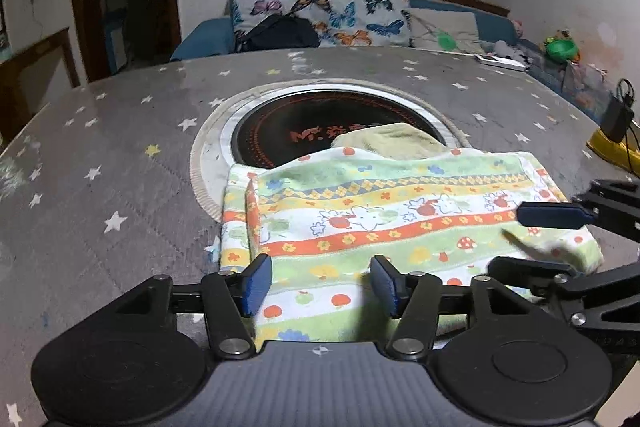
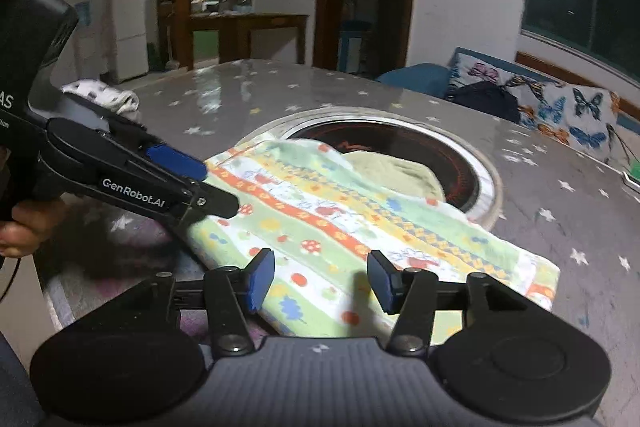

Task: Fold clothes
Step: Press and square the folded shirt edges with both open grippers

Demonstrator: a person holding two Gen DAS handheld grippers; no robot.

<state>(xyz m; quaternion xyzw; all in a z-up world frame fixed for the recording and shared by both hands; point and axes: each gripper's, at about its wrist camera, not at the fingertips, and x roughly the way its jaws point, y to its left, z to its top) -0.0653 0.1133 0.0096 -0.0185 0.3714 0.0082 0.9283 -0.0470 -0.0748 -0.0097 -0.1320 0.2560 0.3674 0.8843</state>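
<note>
Left gripper [image 1: 320,287] and right gripper [image 2: 320,279] tilted down over folded towel [image 1: 380,211], fingers spread, empty.

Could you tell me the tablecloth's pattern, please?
Grey tablecloth with small white stars; left wrist view.

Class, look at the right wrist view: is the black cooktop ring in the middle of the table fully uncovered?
No: the patterned towel and a pale green cloth lie over the near part of the cooktop ring.
</note>
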